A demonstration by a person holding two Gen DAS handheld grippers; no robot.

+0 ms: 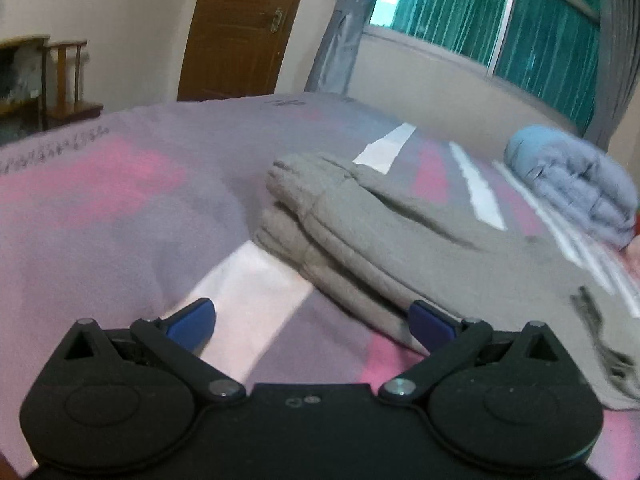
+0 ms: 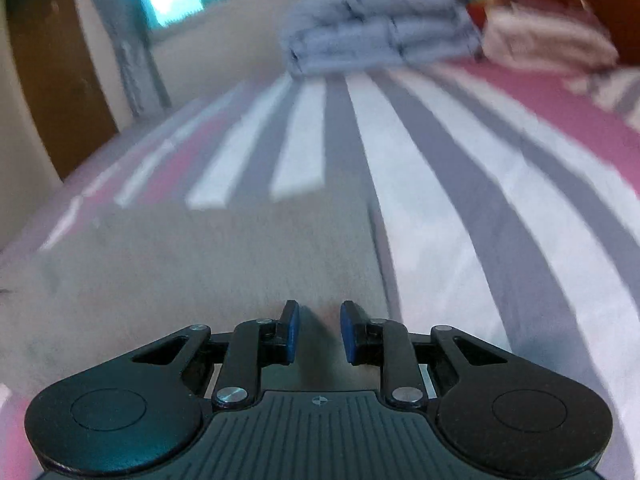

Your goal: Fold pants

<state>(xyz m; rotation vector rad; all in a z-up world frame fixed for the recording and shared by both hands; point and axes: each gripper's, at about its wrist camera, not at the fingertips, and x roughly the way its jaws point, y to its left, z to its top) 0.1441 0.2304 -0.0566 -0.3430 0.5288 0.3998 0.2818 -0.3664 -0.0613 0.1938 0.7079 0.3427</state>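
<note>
Grey pants (image 1: 400,232) lie folded in layers on the striped bedspread (image 1: 120,208), with the ribbed cuffs toward the far left. My left gripper (image 1: 314,320) stands wide open over the bedspread at the pants' near edge. Its right finger (image 1: 430,322) is close to the fabric, and nothing is between the pads. In the right wrist view the grey pants (image 2: 200,264) fill the lower left. My right gripper (image 2: 320,334) hovers over their right-hand part with a narrow gap between the blue pads. No cloth is pinched in that gap. This view is blurred.
A folded blue quilt (image 1: 580,184) (image 2: 376,36) lies at the far end of the bed, with a folded pink blanket (image 2: 548,40) beside it. Beyond the bed are a wooden door (image 1: 240,28), a curtained window (image 1: 500,20) and wooden furniture (image 1: 68,76).
</note>
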